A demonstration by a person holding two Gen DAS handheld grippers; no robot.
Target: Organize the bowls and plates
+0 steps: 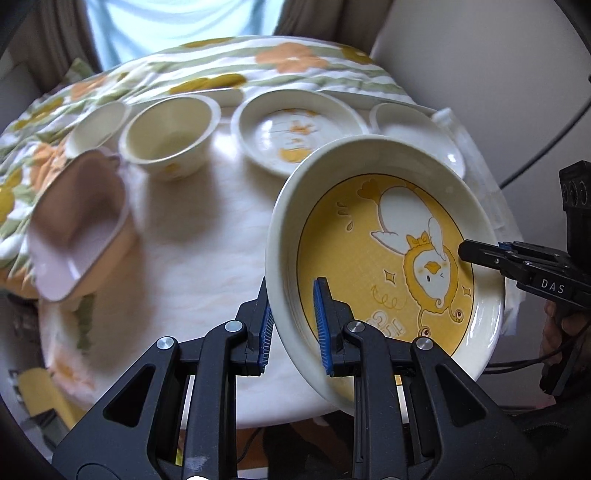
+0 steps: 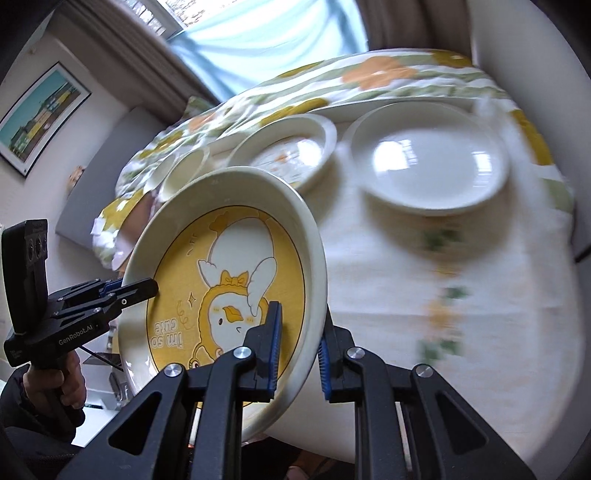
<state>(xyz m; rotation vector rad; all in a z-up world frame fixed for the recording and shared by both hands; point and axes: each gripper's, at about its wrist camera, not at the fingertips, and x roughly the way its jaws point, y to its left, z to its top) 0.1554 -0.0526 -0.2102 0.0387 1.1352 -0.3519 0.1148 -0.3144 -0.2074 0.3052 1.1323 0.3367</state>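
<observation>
light: daylight from curtained window (image 1: 177,33) behind table | shadows: soft | glare: mild on white plate (image 2: 430,164) | blur: motion-smeared background, sharp foreground | edges: fisheye bending, dark vignette

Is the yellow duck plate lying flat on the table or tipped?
Tipped: the yellow plate is held off the table, rim clamped by both grippers.

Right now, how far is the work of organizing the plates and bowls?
Early. Nothing looks stacked yet. In hand: the yellow duck plate, tilted above the table, clamped at opposite rims by the left gripper and right gripper. Left: the duck-print plate, white plate, cream bowl and pink dish sit apart.
</observation>
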